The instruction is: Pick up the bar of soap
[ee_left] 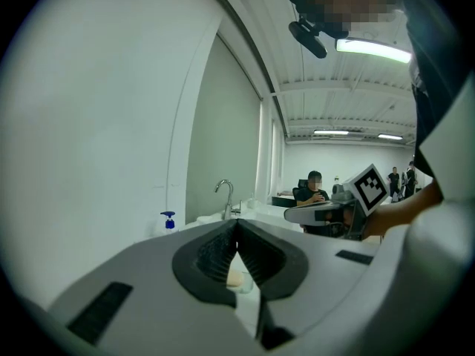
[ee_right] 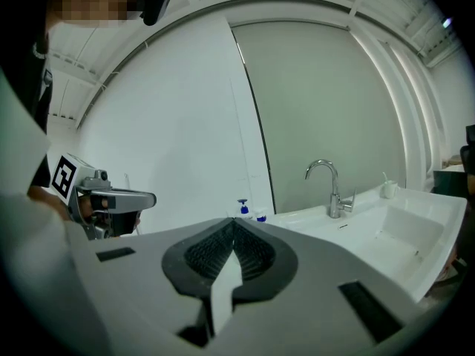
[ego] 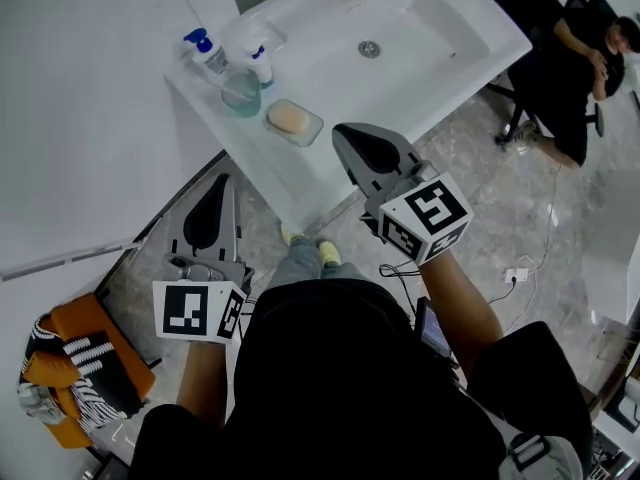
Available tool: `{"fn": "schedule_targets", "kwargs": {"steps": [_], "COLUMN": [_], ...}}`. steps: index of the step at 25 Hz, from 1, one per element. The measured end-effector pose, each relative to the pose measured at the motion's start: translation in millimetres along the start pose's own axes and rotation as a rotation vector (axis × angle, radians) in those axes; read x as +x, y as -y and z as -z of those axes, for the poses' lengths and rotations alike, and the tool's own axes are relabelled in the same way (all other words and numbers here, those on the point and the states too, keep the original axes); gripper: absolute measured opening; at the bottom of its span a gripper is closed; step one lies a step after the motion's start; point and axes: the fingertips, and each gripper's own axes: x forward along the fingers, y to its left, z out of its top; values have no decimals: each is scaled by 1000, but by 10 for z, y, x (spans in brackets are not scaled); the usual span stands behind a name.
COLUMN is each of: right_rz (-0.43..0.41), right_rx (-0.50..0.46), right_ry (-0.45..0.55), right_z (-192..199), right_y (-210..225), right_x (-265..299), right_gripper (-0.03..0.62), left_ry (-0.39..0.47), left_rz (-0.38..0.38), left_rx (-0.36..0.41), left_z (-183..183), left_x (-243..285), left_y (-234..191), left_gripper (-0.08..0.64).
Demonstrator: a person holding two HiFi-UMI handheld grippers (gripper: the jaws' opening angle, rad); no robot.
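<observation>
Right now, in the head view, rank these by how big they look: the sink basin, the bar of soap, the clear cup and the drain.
1. sink basin
2. clear cup and bar of soap: they look about alike, so not ranked
3. drain

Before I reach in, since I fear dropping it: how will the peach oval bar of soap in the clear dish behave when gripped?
The peach oval bar of soap looks rounded and smooth, so it may slip when squeezed. It seems solid, probably stiff. Its clear dish looks light, so it might shift too.
</observation>
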Motion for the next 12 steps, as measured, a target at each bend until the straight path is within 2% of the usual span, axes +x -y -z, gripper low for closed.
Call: {"fn": "schedule_targets", "kwargs": {"steps": [6, 12], "right_rz": [42, 76], "right_rx": [-36, -88], "right_ry": [-38, -90], "right_z": [-84, -117], "right_y": [49, 143], "right_x": [324, 489], "right_gripper": [9, 9], "left_ry": [32, 21], "left_rz": [45, 104], "left_rx": [-45, -64], "left_z": [13, 63], "left_x": [173, 411], "left_y": [-327, -438], "left_gripper": [9, 9]}}
